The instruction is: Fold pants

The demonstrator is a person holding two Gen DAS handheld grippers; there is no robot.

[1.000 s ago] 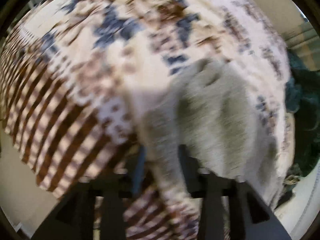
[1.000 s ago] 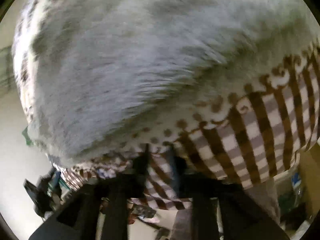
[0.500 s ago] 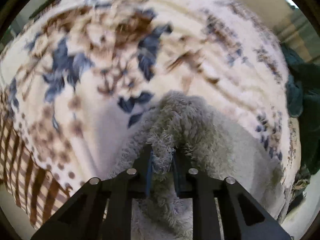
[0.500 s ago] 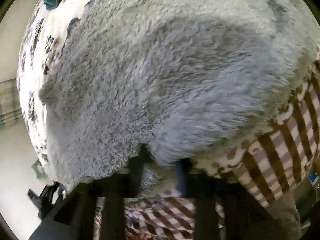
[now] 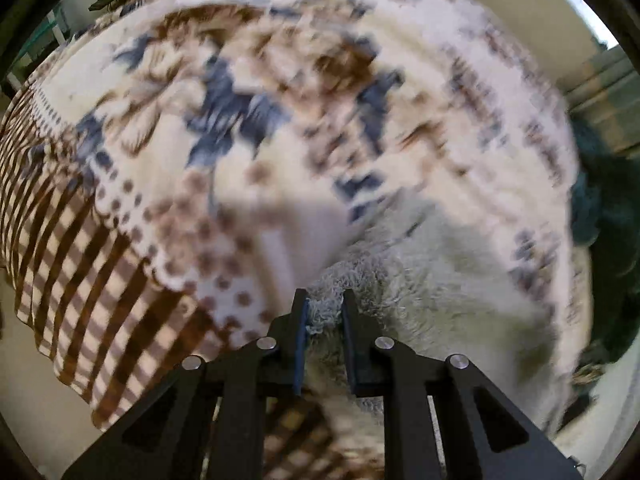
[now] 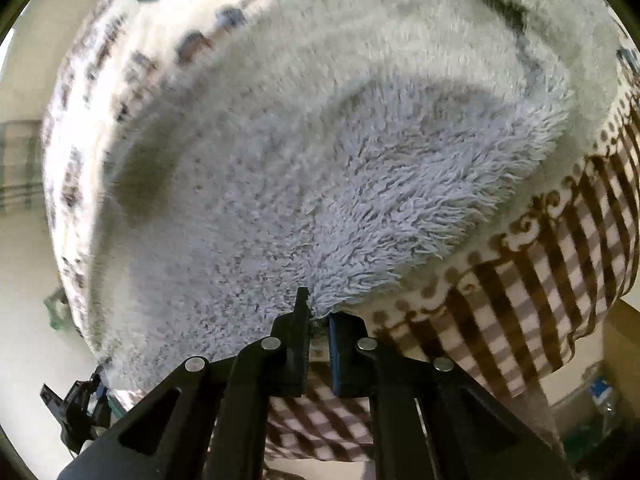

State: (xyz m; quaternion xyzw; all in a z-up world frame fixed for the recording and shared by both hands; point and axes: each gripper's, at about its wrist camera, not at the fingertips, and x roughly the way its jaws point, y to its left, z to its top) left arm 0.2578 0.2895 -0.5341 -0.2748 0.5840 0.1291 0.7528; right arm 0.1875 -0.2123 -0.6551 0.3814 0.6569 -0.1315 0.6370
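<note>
The pants (image 5: 440, 280) are pale grey, shaggy fleece, spread on a patterned blanket (image 5: 200, 120). In the left wrist view my left gripper (image 5: 324, 300) points steeply down and is shut on a tuft at the pants' near edge. The right wrist view is mostly filled by the pants (image 6: 320, 160), with a fold raised in the middle. My right gripper (image 6: 320, 312) has its jaws closing, and the fabric's near edge is pinched between the blue pads (image 6: 334, 344). How the rest of the pants lie is hidden by blur.
The blanket (image 6: 560, 280) has a brown checked border that hangs over the bed's edge. A dark teal cloth (image 5: 600, 200) lies at the right side of the bed. A black object (image 6: 76, 400) and a plastic bottle (image 6: 600, 392) are on the pale floor below.
Both grippers went from open to shut on the pants' edge. The left view shifted across the blanket, and the right gripper rose a little with the fabric.
</note>
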